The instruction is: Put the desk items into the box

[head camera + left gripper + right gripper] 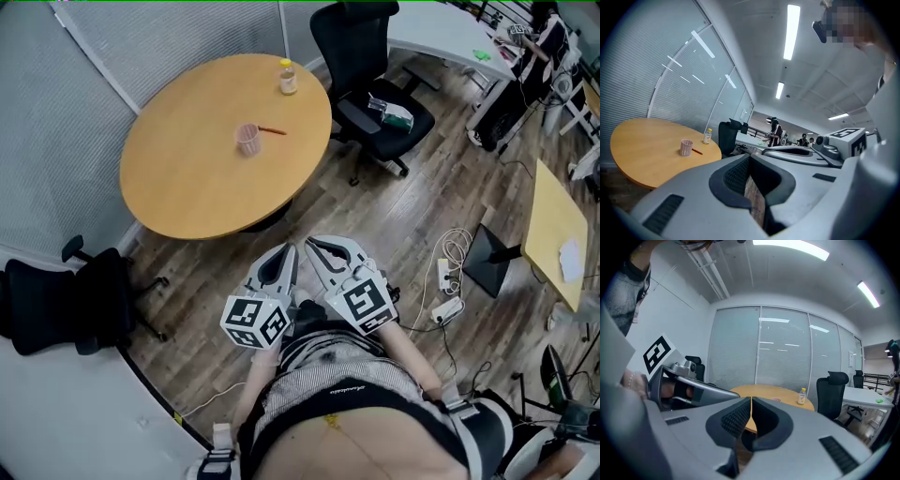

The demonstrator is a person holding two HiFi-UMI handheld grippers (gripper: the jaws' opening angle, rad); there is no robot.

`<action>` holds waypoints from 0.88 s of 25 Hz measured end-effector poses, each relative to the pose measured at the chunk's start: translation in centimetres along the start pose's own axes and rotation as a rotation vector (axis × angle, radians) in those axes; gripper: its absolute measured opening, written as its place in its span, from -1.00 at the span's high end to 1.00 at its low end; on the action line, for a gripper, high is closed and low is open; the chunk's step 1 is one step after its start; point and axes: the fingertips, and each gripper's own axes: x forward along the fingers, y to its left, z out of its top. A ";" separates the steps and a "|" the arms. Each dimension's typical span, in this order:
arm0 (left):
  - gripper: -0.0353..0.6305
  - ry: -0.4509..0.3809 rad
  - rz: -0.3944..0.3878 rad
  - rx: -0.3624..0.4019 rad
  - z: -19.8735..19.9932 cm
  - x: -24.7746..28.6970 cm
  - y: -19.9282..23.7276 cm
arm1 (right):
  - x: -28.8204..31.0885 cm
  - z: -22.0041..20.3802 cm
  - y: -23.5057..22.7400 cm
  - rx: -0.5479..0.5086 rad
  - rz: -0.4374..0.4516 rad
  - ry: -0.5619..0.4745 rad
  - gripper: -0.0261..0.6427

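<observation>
A round wooden table (187, 178) carries a pink cup (247, 139), a red pen (272, 130) beside it, and a small yellow bottle (288, 77) near the far edge. No box shows in any view. Both grippers are held close to the person's body, well short of the table. My left gripper (289, 251) is shut with nothing in it, and so is my right gripper (315, 244); their tips are side by side. The left gripper view shows the cup (686, 147), pen (697, 151) and bottle (708, 136) far off. The bottle (802, 396) also shows in the right gripper view.
A black office chair (375, 103) stands right of the table and another (66, 300) at the near left. Cables and a power strip (448, 281) lie on the wooden floor at the right. Glass partitions run behind the table. People (774, 133) stand at distant desks.
</observation>
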 end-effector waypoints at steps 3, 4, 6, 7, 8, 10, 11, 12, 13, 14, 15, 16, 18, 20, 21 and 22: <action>0.84 0.016 -0.013 -0.001 0.4 0.9 1.2 | 1.6 0.1 -0.6 0.011 -0.006 0.009 0.85; 0.84 0.022 -0.018 -0.002 0.5 1.1 1.6 | 2.2 0.2 -0.7 0.013 -0.006 0.009 0.85; 0.84 0.033 -0.026 -0.004 0.6 1.5 2.4 | 3.3 0.4 -0.8 0.014 0.000 0.007 0.85; 0.84 0.037 -0.029 -0.004 0.7 1.7 2.8 | 3.9 0.5 -0.8 0.014 0.003 0.006 0.85; 0.84 0.039 -0.031 -0.004 0.8 1.9 3.2 | 4.4 0.6 -0.9 0.013 0.005 0.006 0.85; 0.84 0.042 -0.036 0.001 1.1 2.2 3.8 | 5.4 0.7 -1.1 0.012 0.005 0.007 0.85; 0.84 0.043 -0.037 0.004 1.3 2.3 4.2 | 5.8 0.8 -1.2 0.013 0.004 0.007 0.85; 0.84 0.043 -0.038 0.007 1.4 2.3 4.5 | 6.2 0.8 -1.3 0.014 0.002 0.007 0.85; 0.84 0.043 -0.039 0.010 1.6 2.3 4.8 | 6.6 0.9 -1.4 0.015 0.000 0.006 0.85; 0.84 0.044 -0.039 0.013 1.7 2.3 5.2 | 7.1 1.0 -1.5 0.015 -0.003 0.006 0.85; 0.84 0.045 -0.040 0.015 1.9 2.3 5.6 | 7.6 1.1 -1.5 0.015 -0.005 0.005 0.85; 0.84 0.048 -0.041 0.017 2.0 2.3 6.1 | 8.0 1.1 -1.5 0.016 -0.008 0.005 0.85; 0.84 0.059 -0.040 0.022 2.1 2.3 6.9 | 8.9 1.1 -1.5 0.020 -0.014 0.007 0.85; 0.84 0.073 -0.037 0.024 2.0 2.4 7.5 | 9.3 1.0 -1.5 0.027 -0.017 0.013 0.85; 0.84 0.079 -0.036 0.021 1.9 2.4 7.7 | 9.5 0.9 -1.4 0.032 -0.016 0.017 0.85; 0.84 0.082 -0.035 0.017 1.9 2.4 7.9 | 9.7 0.7 -1.3 0.036 -0.015 0.021 0.85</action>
